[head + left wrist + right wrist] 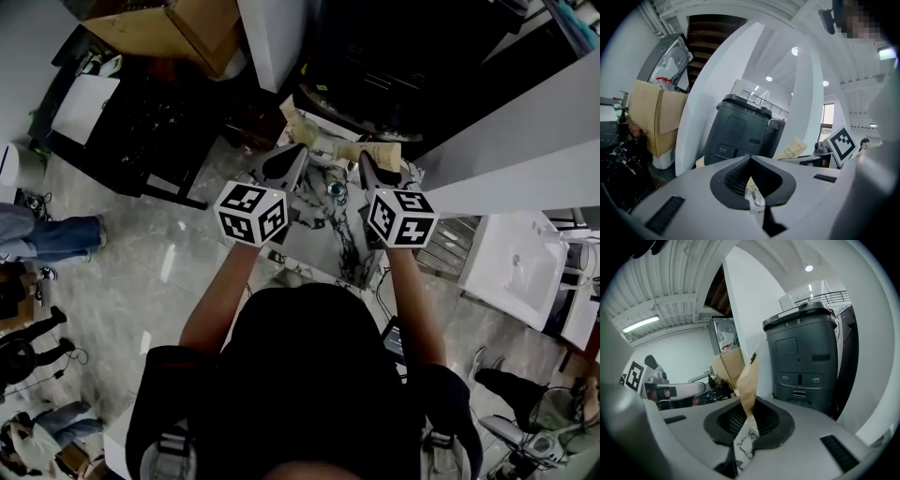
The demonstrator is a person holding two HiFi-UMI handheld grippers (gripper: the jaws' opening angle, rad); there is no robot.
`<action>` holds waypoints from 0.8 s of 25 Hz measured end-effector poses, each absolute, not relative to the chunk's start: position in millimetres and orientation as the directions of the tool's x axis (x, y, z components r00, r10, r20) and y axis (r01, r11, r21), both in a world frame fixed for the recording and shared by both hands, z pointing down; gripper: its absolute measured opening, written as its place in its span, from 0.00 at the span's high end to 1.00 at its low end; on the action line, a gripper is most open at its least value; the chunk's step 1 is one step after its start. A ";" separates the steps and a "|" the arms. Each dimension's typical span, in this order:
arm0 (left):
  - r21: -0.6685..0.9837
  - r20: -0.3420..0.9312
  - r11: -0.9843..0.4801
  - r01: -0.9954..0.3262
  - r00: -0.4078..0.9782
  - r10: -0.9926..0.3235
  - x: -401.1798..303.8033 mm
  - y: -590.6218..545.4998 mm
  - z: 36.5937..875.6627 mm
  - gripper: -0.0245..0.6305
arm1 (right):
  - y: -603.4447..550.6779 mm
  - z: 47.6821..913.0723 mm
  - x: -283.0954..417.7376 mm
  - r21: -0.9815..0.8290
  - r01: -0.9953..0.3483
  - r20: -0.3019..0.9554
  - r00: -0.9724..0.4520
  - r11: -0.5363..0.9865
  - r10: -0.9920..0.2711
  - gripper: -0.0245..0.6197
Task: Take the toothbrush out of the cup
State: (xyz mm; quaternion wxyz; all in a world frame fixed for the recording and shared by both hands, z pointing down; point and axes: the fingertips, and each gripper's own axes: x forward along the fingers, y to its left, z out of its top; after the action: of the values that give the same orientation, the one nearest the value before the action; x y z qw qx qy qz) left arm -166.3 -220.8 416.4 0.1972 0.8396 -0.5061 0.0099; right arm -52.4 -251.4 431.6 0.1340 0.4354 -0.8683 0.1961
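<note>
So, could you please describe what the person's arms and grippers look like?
The left gripper and right gripper are pale grey shells with dark jaws; each carries a white cube bearing black square markers. The person wears a black short-sleeved top.

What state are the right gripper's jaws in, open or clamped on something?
Clamped. In the right gripper view the right gripper pinches a tan paper packet, which rises from between its pads.
</note>
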 end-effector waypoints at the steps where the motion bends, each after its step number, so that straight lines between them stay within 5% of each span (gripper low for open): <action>1: 0.323 0.221 -0.414 -0.851 0.493 -0.842 -167.6 -223.4 418.9 0.95 | -253.1 433.6 -53.2 -0.226 -0.812 0.407 -0.580 0.538 -0.705 0.87; 20: 0.367 0.305 -0.420 -0.830 0.534 -0.789 -206.8 -265.9 472.4 0.95 | -279.4 471.7 -79.9 -0.223 -0.854 0.485 -0.515 0.469 -0.707 0.87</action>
State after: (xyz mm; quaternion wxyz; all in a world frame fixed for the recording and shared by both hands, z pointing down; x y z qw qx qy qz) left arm -206.8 -265.9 472.4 0.2424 0.8415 -0.4810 0.0430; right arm -79.9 -279.4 471.7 0.1649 0.4641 -0.8412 0.2234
